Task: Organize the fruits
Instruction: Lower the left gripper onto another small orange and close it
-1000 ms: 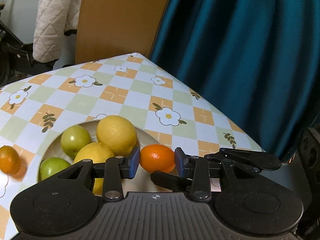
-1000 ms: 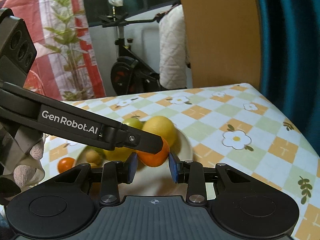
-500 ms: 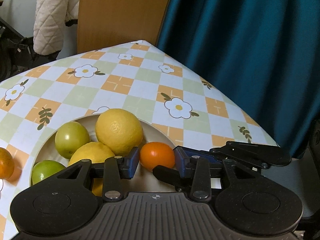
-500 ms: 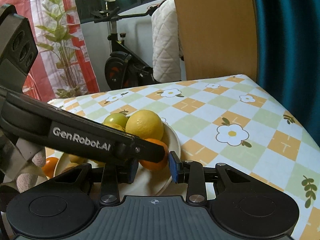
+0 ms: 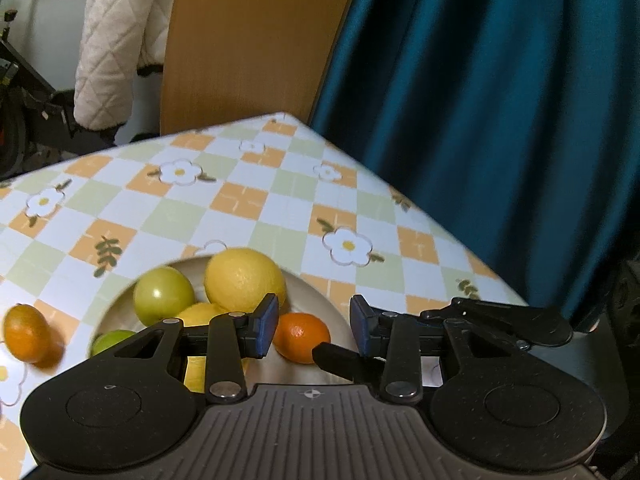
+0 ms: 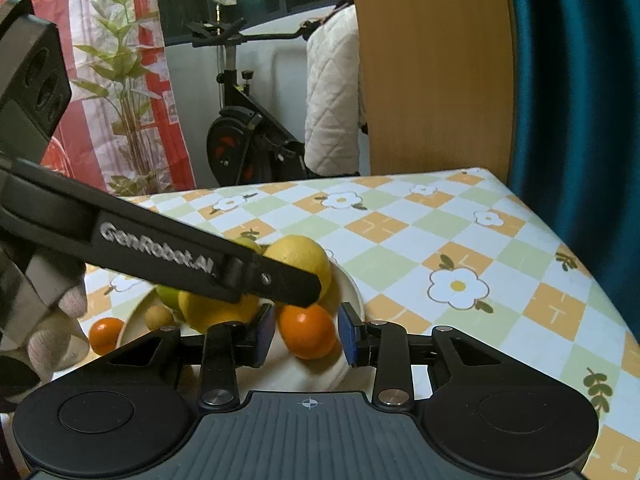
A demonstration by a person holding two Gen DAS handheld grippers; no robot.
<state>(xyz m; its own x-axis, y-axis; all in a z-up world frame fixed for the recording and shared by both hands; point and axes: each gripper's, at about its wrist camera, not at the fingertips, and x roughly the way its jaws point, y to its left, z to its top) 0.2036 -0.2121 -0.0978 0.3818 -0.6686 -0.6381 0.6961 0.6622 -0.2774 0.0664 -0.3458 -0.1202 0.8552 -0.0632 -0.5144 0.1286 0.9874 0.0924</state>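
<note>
Both grippers, left (image 5: pixel 312 322) and right (image 6: pixel 306 330), spread apart, gripping nothing (small round orange mandarin (image 6: pixel 307 331) loose between pads, on white ceramic plate (image 6: pixel 352 292))

The small orange mandarin (image 6: pixel 307 331) lies in the shallow white plate (image 6: pixel 352 286), between the right gripper (image 6: pixel 307 331) pads; the large yellow lemon (image 6: pixel 302 258) is behind it, perhaps touching.

orange (image 6: pixel 307 331) | on plate (image 6: pixel 352 292) rim | lemons (image 5: pixel 245 280), green fruits (image 5: pixel 163 294) behind
</note>
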